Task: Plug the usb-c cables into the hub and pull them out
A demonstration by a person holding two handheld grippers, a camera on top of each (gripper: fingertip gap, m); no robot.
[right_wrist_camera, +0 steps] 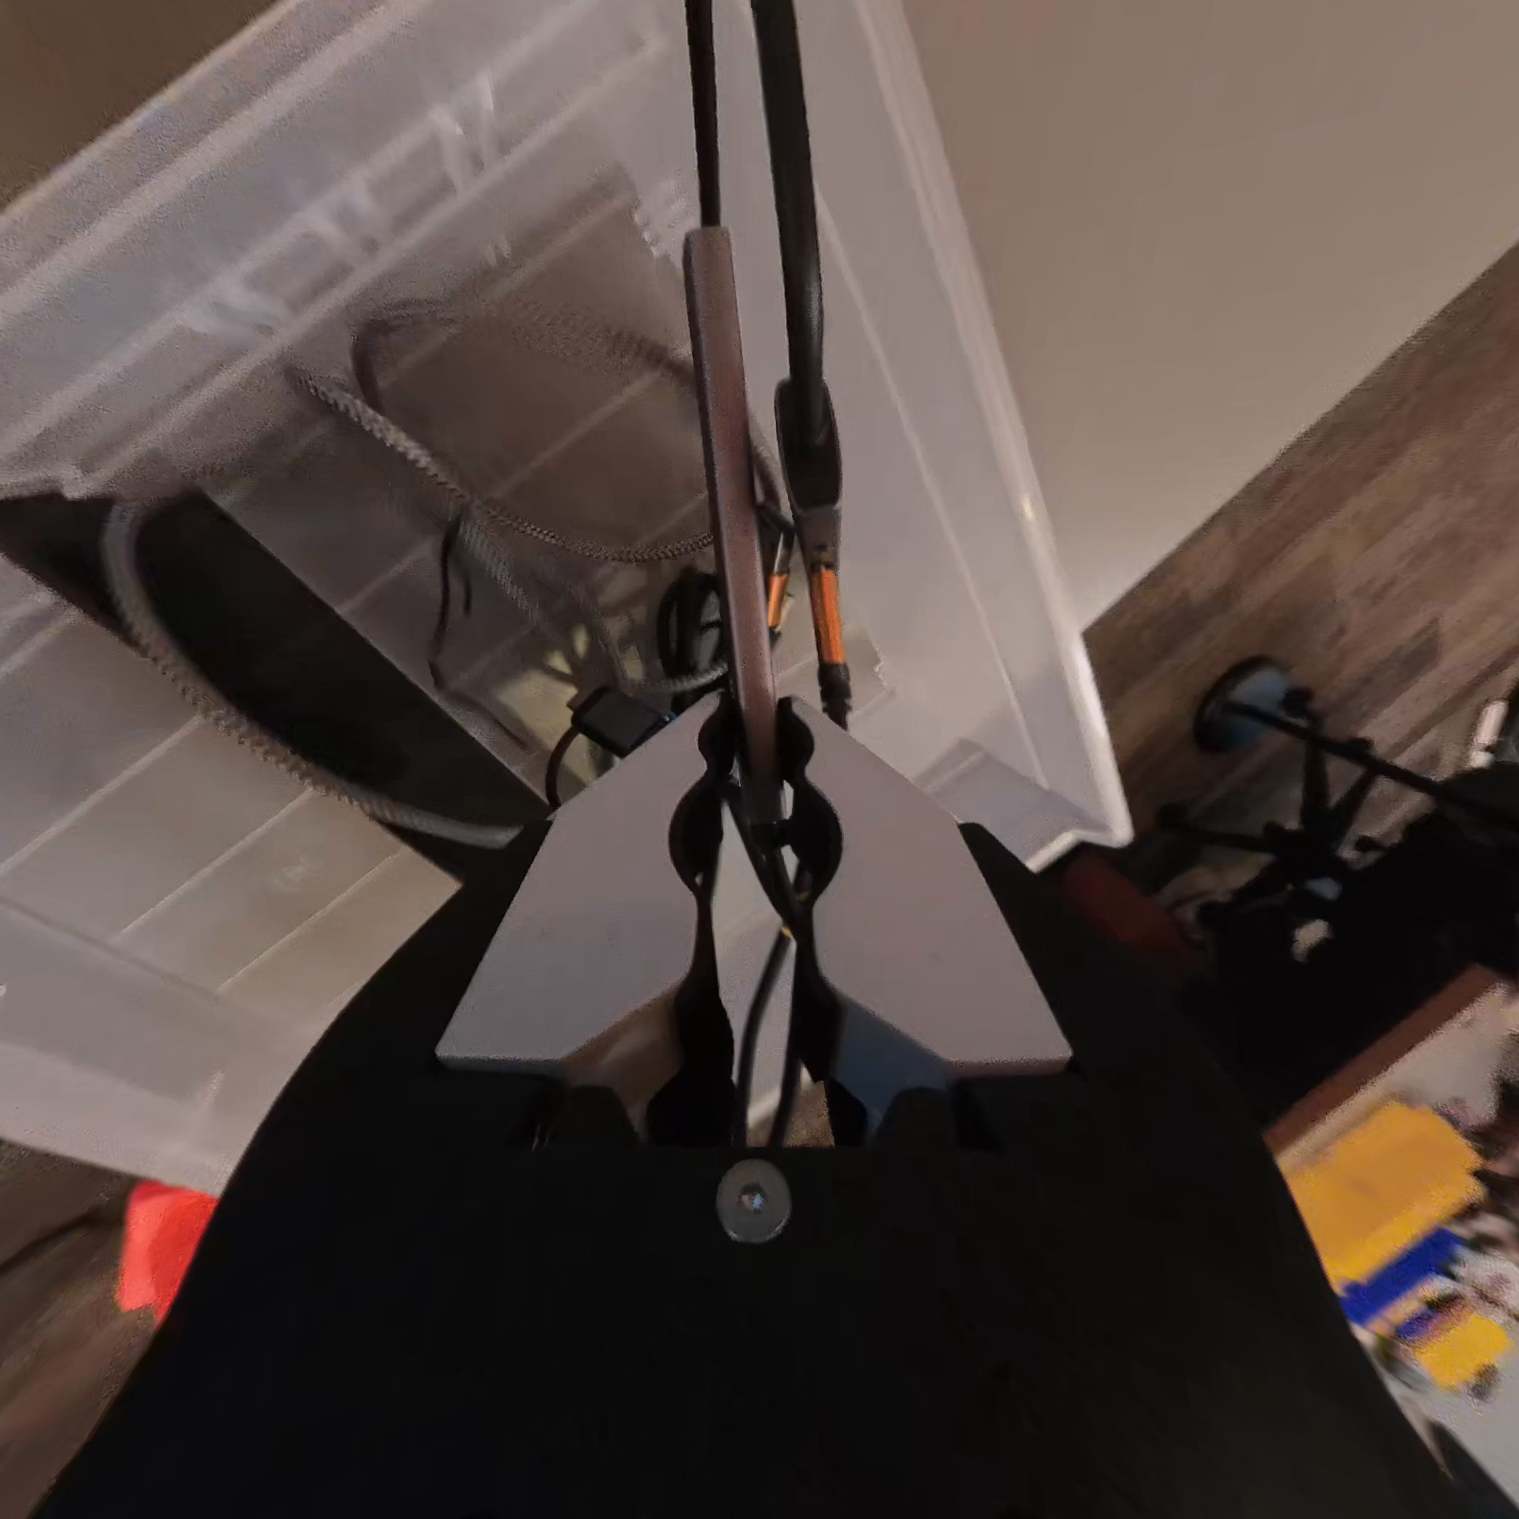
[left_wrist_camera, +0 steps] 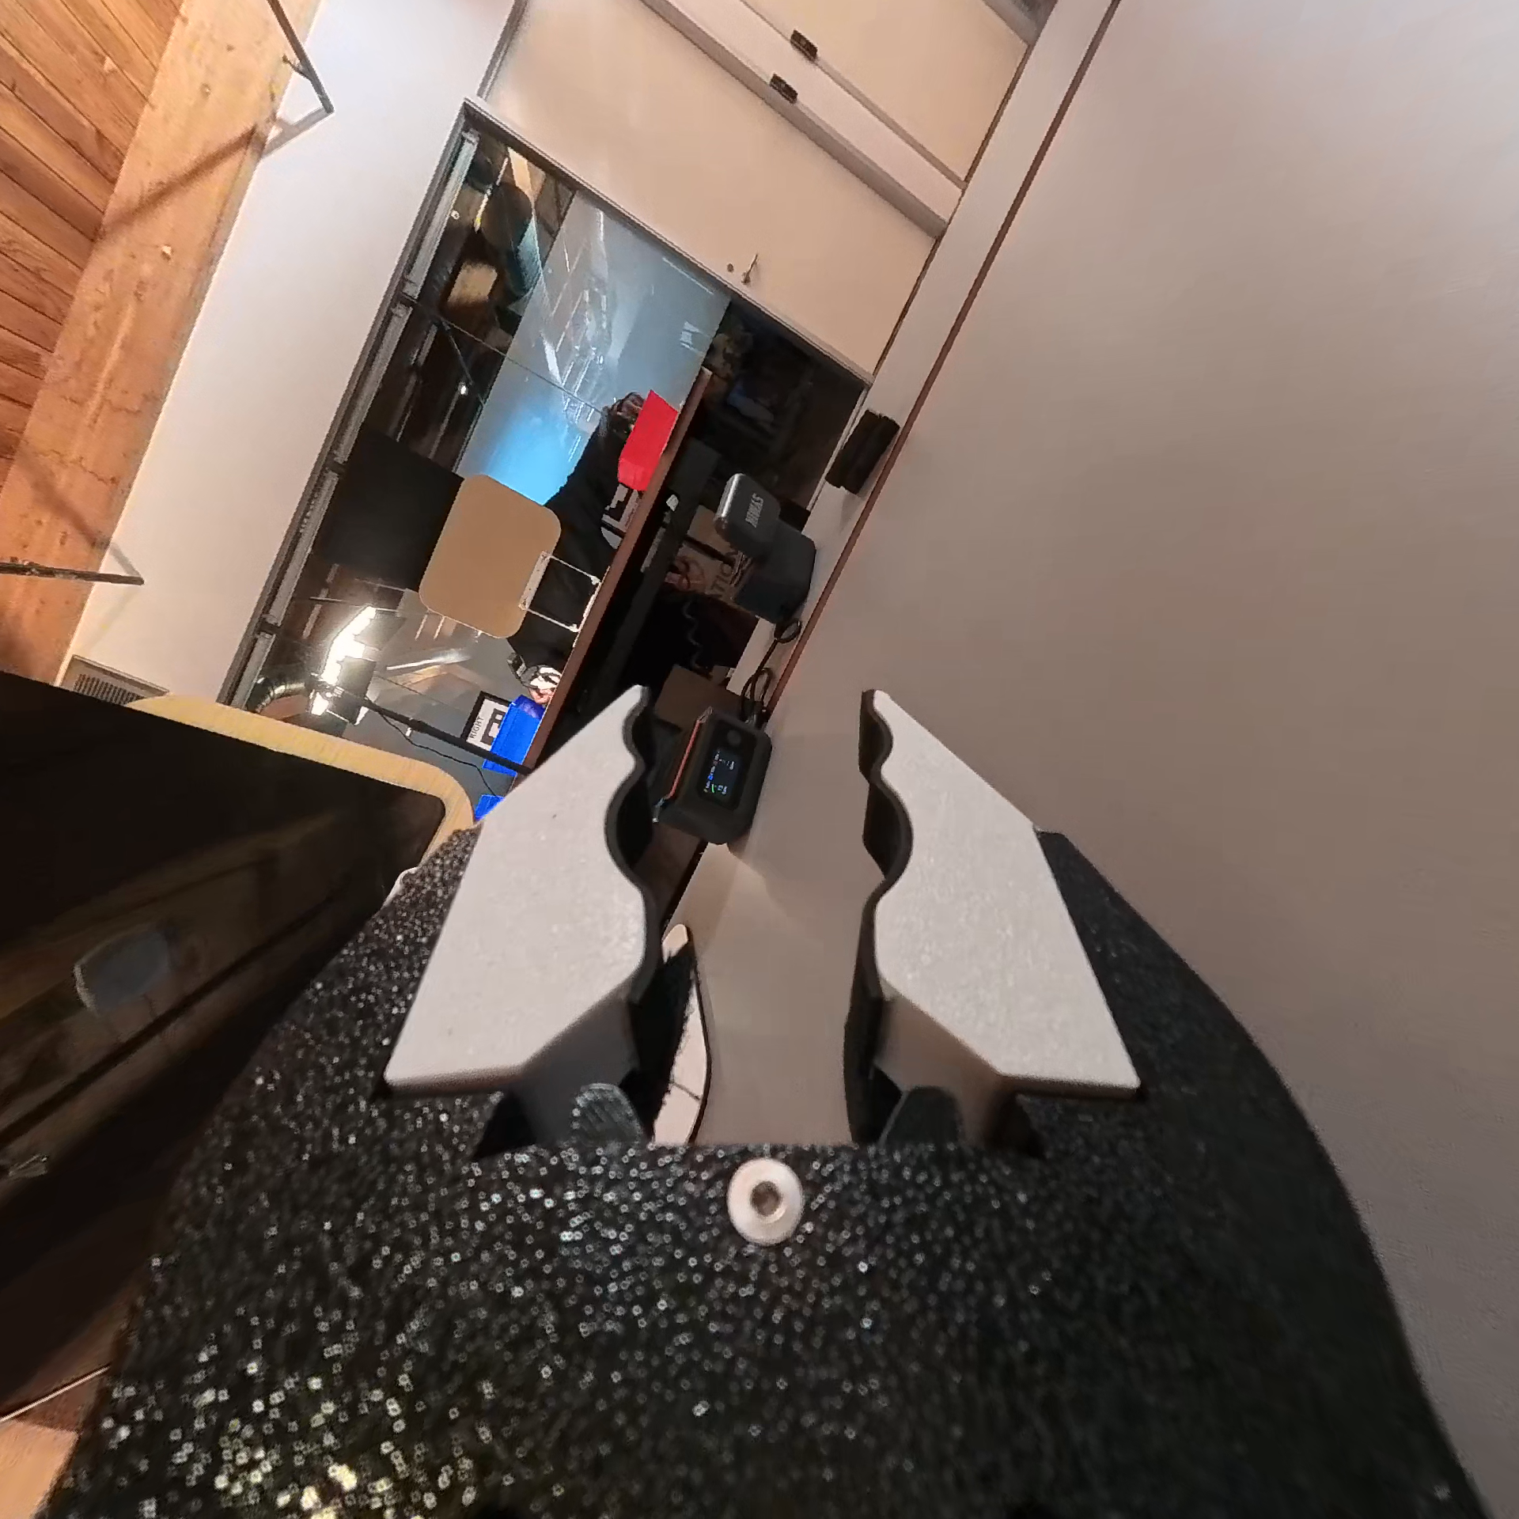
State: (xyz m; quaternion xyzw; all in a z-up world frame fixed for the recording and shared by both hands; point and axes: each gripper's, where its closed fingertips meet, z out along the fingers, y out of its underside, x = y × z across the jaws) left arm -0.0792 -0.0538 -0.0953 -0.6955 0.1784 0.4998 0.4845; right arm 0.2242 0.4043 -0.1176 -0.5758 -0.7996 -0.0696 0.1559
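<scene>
In the right wrist view my right gripper (right_wrist_camera: 752, 717) is shut on a slim grey hub (right_wrist_camera: 723, 460), seen edge-on and held up in the air. A thin black cable (right_wrist_camera: 703, 107) leaves the hub's far end. A thicker black usb-c cable (right_wrist_camera: 791, 164) hangs just right of the hub, with a black connector (right_wrist_camera: 814, 460) and an orange-banded part (right_wrist_camera: 826, 608). I cannot tell whether it is plugged in. In the left wrist view my left gripper (left_wrist_camera: 752, 707) is open and empty above a white table (left_wrist_camera: 1151, 575).
A clear plastic bin (right_wrist_camera: 945, 411) with braided cables (right_wrist_camera: 460, 510) lies behind the hub. A small black device with a lit screen (left_wrist_camera: 717, 781) and a black charger block (left_wrist_camera: 760, 551) sit on the white table ahead of the left gripper. A dark screen (left_wrist_camera: 164, 904) is at the left. There is about 55 cm between the tips of the two grippers.
</scene>
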